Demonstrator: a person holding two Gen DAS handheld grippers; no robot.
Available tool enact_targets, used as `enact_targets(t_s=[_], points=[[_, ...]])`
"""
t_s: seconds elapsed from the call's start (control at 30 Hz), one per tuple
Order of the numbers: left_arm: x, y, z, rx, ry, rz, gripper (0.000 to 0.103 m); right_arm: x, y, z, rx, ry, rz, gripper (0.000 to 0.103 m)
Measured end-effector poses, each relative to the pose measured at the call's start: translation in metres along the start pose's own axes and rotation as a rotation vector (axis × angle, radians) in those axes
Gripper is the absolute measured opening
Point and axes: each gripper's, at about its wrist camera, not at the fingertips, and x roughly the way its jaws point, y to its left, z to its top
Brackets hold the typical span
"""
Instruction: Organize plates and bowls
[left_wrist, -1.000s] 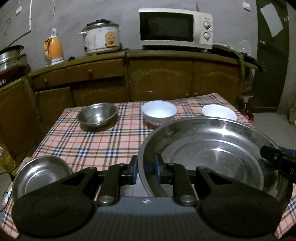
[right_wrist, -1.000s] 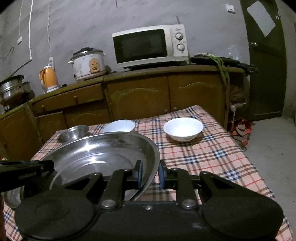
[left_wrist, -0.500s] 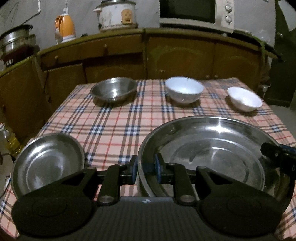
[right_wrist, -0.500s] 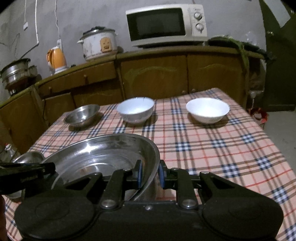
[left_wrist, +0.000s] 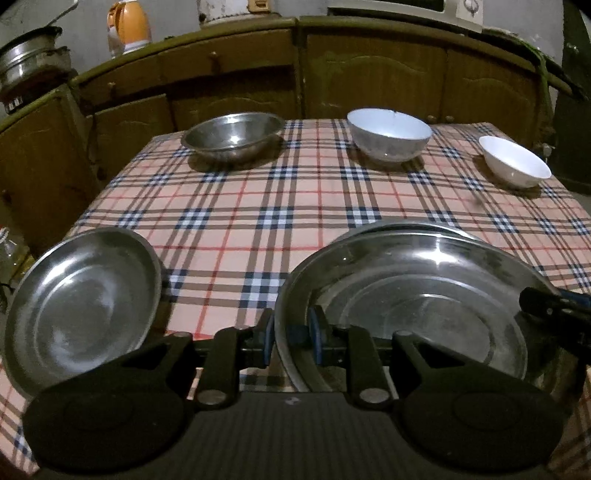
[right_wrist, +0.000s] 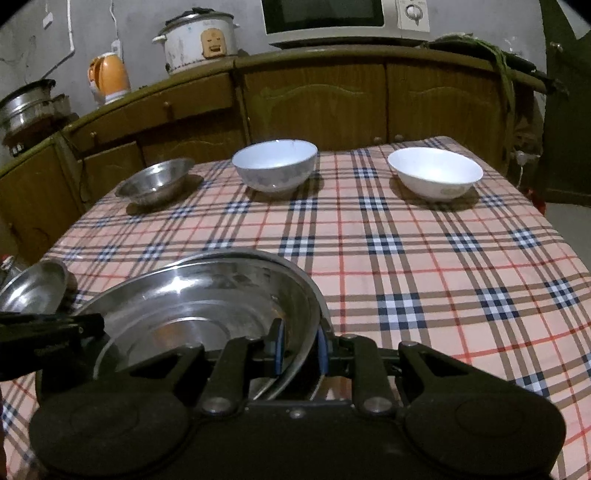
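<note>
On the checked tablecloth (left_wrist: 266, 206): plates and bowls are laid out before wooden cabinets (right_wrist: 314, 103)

Large steel plate (left_wrist: 417, 302): gripped at both sides at the table's near edge, low over the cloth; a second rim is seen just beneath its far edge, so it appears to be stacked on another plate, though contact cannot be told

Left gripper (left_wrist: 291, 334): jaws clenched on the plate's left rim; one blue pad is set outside the rim, the other inside

Right gripper (right_wrist: 301, 347): jaws clamped on the plate's right rim, the metal edge pinched between the blue pads; its dark finger is also seen in the left wrist view at the plate's right edge

Smaller steel plate (left_wrist: 83, 306): rested at the near left corner, just beside the held plate and apart from it

Far row: a steel bowl (left_wrist: 232, 136) is placed at the left; a pale blue-white bowl (right_wrist: 275, 164) in the middle; a white bowl (right_wrist: 436, 173) at the right; all are well apart

Counter: a rice cooker (right_wrist: 199, 40), an orange kettle (right_wrist: 109, 77) and a microwave (right_wrist: 343, 18) are lined along the wall
</note>
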Motion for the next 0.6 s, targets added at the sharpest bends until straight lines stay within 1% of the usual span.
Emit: enact_targets(t_s=[0.13, 0.23, 0.27, 0.33, 0.43, 0.6], points=[[0.006, -0.005, -0.002, 0.009, -0.014, 0.004, 0.023, 0.006, -0.001, -0.001, -0.006, -0.006, -0.007, 0.024], [0.01, -0.004, -0.002, -0.005, -0.016, -0.007, 0.024, 0.008, -0.001, 0.0, -0.017, -0.012, -0.013, 0.025], [0.012, -0.004, -0.002, -0.009, -0.013, -0.01, 0.024, 0.009, -0.001, 0.001, -0.022, -0.013, -0.013, 0.026], [0.015, -0.005, -0.003, -0.013, -0.013, -0.014, 0.024, 0.011, 0.0, 0.001, -0.026, -0.012, -0.009, 0.032], [0.018, -0.006, -0.006, -0.013, -0.012, -0.013, 0.025, 0.012, 0.001, 0.002, -0.034, -0.019, 0.0, 0.037], [0.02, -0.004, -0.006, -0.028, -0.014, -0.026, 0.027, 0.012, 0.0, 0.002, -0.039, -0.02, 0.003, 0.038]])
